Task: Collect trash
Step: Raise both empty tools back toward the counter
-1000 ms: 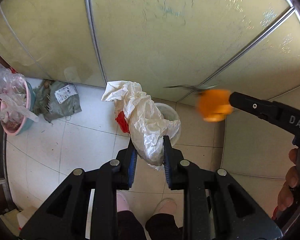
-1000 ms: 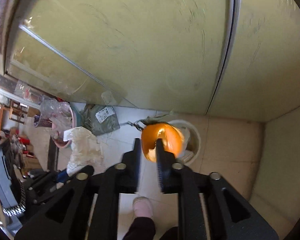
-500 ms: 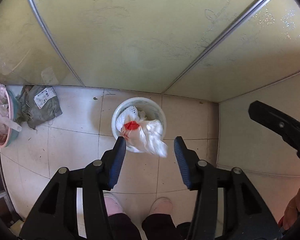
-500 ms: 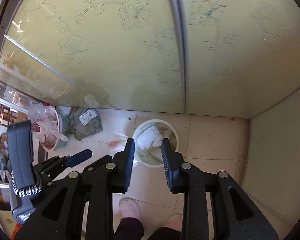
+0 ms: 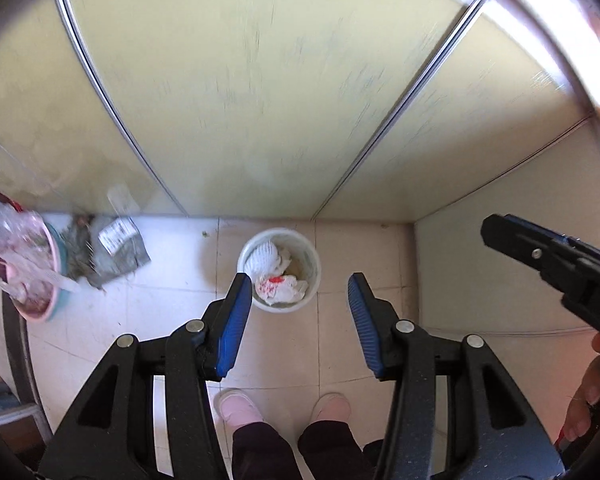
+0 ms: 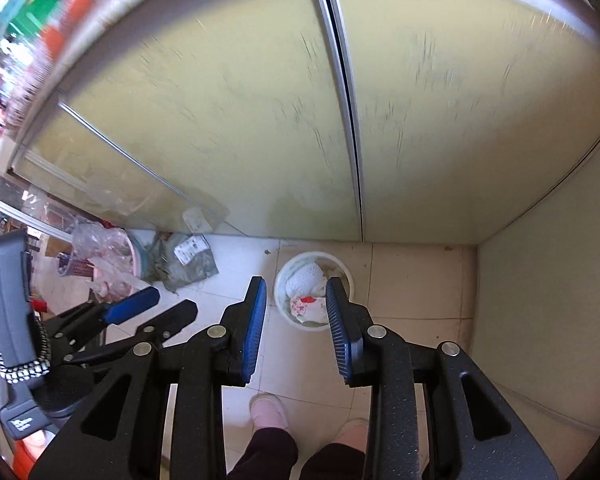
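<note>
— White plastic: the bin is seen on the tiled floor by the sliding doors, crumpled trash inside it.

— And the claws?

— The left claw is held spread and empty above the bin; the right claw likewise. Something yellowish, blurred, is glimpsed beneath the wrappers.

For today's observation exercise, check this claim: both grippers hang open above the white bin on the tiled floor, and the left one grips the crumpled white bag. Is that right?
Not quite. The left gripper holds nothing; the left wrist view shows the crumpled white bag lying inside the white bin. The right gripper is open too.
</note>
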The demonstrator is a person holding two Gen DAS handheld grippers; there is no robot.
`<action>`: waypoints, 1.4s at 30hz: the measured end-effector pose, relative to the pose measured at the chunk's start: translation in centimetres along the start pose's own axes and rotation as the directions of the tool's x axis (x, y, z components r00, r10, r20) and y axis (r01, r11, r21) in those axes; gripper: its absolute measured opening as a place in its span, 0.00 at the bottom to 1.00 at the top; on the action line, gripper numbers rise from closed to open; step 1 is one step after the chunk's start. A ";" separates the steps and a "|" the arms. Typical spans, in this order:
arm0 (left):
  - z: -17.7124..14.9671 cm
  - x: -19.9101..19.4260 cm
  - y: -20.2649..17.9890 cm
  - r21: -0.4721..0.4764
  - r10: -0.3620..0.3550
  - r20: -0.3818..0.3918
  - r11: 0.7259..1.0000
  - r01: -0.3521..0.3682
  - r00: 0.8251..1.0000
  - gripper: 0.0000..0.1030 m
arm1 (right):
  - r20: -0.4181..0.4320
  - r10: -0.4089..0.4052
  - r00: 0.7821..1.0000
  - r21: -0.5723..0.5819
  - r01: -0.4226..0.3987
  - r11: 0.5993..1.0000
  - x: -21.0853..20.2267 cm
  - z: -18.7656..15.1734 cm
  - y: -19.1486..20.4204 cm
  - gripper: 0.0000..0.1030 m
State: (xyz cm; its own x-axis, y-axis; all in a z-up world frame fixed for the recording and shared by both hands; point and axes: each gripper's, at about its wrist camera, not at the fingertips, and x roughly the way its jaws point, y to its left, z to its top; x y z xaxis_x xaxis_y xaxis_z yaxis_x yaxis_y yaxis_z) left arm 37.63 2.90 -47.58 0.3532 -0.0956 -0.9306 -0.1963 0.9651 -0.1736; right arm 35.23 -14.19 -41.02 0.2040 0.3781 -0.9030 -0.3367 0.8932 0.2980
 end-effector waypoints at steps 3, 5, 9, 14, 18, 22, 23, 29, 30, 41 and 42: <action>1.1 -5.5 -0.2 0.012 -0.011 0.061 1.000 0.011 0.998 0.48 | 0.046 -0.009 0.999 -0.007 0.009 1.000 -4.3 0.6 1.4 0.27; 1.7 -9.2 -0.2 0.019 -0.023 0.102 1.000 0.021 0.995 0.48 | 0.081 -0.014 0.997 -0.011 0.015 1.000 -7.0 0.9 2.5 0.27; 3.0 -17.3 -0.5 0.052 -0.045 0.201 0.998 0.035 0.979 0.48 | 0.167 -0.026 0.986 -0.015 0.029 0.999 -13.6 1.7 4.9 0.27; 4.3 -27.0 -0.7 0.114 -0.077 0.331 0.993 0.041 0.940 0.50 | 0.299 -0.049 0.953 -0.029 0.060 0.998 -21.3 2.2 8.3 0.27; 5.0 -33.8 -0.3 0.164 -0.109 0.424 0.986 0.042 0.899 0.53 | 0.400 -0.060 0.914 -0.019 0.074 0.997 -26.4 2.5 11.2 0.27; 5.0 -39.7 0.0 0.208 -0.132 0.504 0.978 0.028 0.854 0.57 | 0.508 -0.068 0.859 -0.004 0.082 0.997 -31.1 2.7 14.3 0.27; 5.3 -40.8 0.1 0.218 -0.136 0.520 0.976 0.023 0.843 0.57 | 0.534 -0.068 0.842 -0.005 0.084 0.996 -32.1 2.7 15.0 0.27; 5.7 -46.5 1.4 0.227 -0.129 0.637 0.974 -0.025 0.760 0.71 | 0.677 -0.080 0.732 -0.004 0.112 0.994 -36.8 3.0 17.9 0.37; 5.9 -46.9 1.7 0.222 -0.128 0.645 0.975 -0.025 0.753 0.76 | 0.692 -0.084 0.717 -0.001 0.117 0.993 -37.3 3.1 18.2 0.43; 11.5 -47.2 3.8 0.142 -0.074 0.697 0.989 -0.037 0.713 0.97 | 0.763 -0.099 0.638 0.003 0.151 0.989 -37.7 7.1 18.6 0.74; 12.3 -46.9 3.6 0.136 -0.066 0.699 0.990 -0.042 0.712 0.97 | 0.764 -0.095 0.638 -0.002 0.150 0.989 -37.5 7.7 18.4 0.74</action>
State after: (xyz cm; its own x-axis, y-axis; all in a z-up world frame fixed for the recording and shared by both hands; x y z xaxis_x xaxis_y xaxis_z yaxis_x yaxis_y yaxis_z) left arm 31.62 13.91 -0.58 0.9037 0.0389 -0.4263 -0.0850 0.9924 -0.0895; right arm 28.42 -10.07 0.69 0.8643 0.3424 -0.3684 -0.3044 0.9392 0.1589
